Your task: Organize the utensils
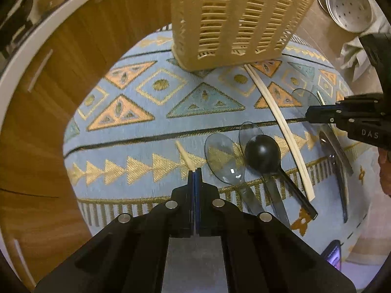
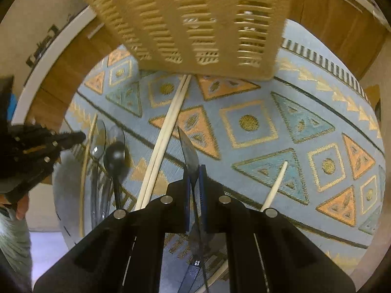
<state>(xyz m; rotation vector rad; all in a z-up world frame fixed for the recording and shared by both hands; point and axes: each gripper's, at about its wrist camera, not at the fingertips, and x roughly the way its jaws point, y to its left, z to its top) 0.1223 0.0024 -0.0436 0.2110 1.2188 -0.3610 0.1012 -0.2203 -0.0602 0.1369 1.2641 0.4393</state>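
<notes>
A tan slotted utensil basket (image 1: 234, 17) stands at the far side of a patterned blue cloth (image 1: 146, 127); it also fills the top of the right wrist view (image 2: 195, 24). My left gripper (image 1: 195, 171) is shut on a cream chopstick (image 1: 184, 153) above the cloth. My right gripper (image 2: 194, 171) is shut on a clear smoky plastic spoon (image 2: 189, 151), seen edge-on. In the left wrist view the right gripper (image 1: 308, 115) is at the right. A black spoon (image 1: 262, 152), two clear spoons (image 1: 223, 161) and a pair of chopsticks (image 1: 276, 112) lie on the cloth.
A wooden cabinet front (image 1: 73, 48) with a white counter edge stands behind the cloth. A perforated metal steamer tray (image 1: 347, 2) sits at the far right. One loose chopstick (image 2: 275, 185) lies right of my right gripper. A phone (image 1: 333, 256) lies at the cloth's near right.
</notes>
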